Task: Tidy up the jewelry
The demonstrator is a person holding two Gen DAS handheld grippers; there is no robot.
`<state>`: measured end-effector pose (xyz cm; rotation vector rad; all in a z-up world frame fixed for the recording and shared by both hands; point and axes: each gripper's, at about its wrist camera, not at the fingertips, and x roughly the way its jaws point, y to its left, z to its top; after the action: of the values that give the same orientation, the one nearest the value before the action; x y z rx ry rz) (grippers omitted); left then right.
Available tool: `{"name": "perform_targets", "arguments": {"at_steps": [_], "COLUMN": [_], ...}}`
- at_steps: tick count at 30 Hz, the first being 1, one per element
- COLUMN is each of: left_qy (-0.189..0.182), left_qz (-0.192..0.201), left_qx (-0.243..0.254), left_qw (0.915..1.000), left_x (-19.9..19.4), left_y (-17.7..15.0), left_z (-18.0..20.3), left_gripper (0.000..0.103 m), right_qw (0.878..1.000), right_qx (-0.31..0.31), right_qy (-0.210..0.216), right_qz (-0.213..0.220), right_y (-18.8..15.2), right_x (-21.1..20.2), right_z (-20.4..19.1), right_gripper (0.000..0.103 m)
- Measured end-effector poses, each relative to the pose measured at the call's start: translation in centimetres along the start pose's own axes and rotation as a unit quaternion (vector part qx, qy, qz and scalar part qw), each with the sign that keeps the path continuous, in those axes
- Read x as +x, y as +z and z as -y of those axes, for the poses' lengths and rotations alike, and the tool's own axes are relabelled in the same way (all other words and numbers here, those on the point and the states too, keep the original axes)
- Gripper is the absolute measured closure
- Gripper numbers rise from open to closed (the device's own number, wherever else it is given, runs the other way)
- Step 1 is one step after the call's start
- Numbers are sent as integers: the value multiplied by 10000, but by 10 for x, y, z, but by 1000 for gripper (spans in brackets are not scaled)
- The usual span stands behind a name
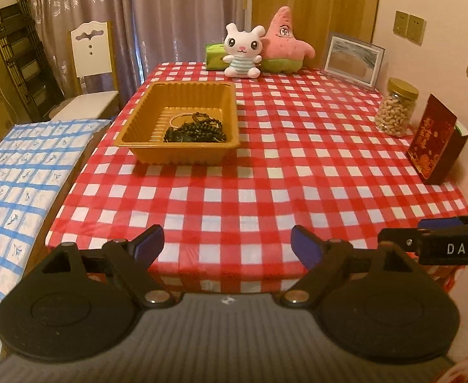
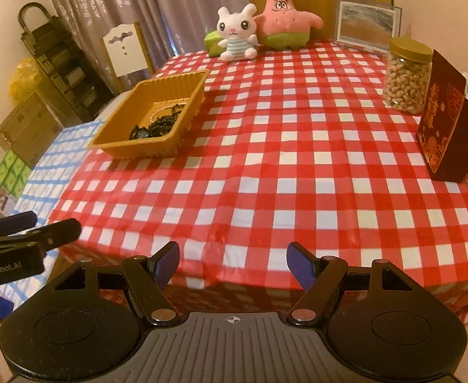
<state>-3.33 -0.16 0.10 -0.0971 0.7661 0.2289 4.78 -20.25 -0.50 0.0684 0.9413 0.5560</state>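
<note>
1. Jewelry [image 1: 195, 127], mostly dark bead strands with one pale bangle, lies heaped inside a gold plastic tray [image 1: 131, 137] at about ten o'clock on the red-checked tablecloth [image 1: 297, 175].
2. Its pile sits toward the tray's near right corner; the tray walls keep loose strands together.
3. Left gripper [image 1: 227, 244] hovers at six o'clock over the table's near edge, fingers spread wide, holding nothing.
4. Right gripper [image 2: 233, 263] hovers beside it, likewise spread and empty, well apart from the tray.
5. Plush rabbit [image 1: 243, 51], pink starfish plush [image 1: 285, 41], nut jar [image 1: 396, 111] and red box [image 1: 435, 146] line the far and right edges, leaving the middle free.
6. No jewelry shows on the cloth, so sorting looks finished.
</note>
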Motion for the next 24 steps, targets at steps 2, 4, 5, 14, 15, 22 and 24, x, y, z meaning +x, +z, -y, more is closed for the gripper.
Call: {"name": "perform_targets", "arguments": {"at_steps": [2,4,5,14,15,22,24], "left_qy": [-56,-28,-2,-160,-167,-234,-230], "left_qz": [3,-6,12,81,83,54,60], "left_qx": [30,82,124,297,304,365,366], "left_qw": [10000,10000,9999,9994,9994,9990,9990], "left_x": [-6,-9,-10,-11,-11,-8,-8], "left_y": [-3,-5,-5,0,1,3,3], "left_z": [6,10,12,20,20,20,20], "left_gripper": [18,18,18,18,18,18,18], "right_qw": [10000,9999,9999,9999,9999,9998,9998], "right_qx": [-22,-56,-77,-9,14,78,73], "right_qy": [26,17,5,-89,-99,-154,-158], "right_qz": [40,100,134,134,122,134,135], "right_y": [-2,-3,-4,-6,-6,-5,-5], "right_x": [-7,-14,-17,-21,-21,-21,-21], "right_z": [-1,-2,-2,0,1,0,0], "right_gripper": [29,29,29,29,29,29,29]}}
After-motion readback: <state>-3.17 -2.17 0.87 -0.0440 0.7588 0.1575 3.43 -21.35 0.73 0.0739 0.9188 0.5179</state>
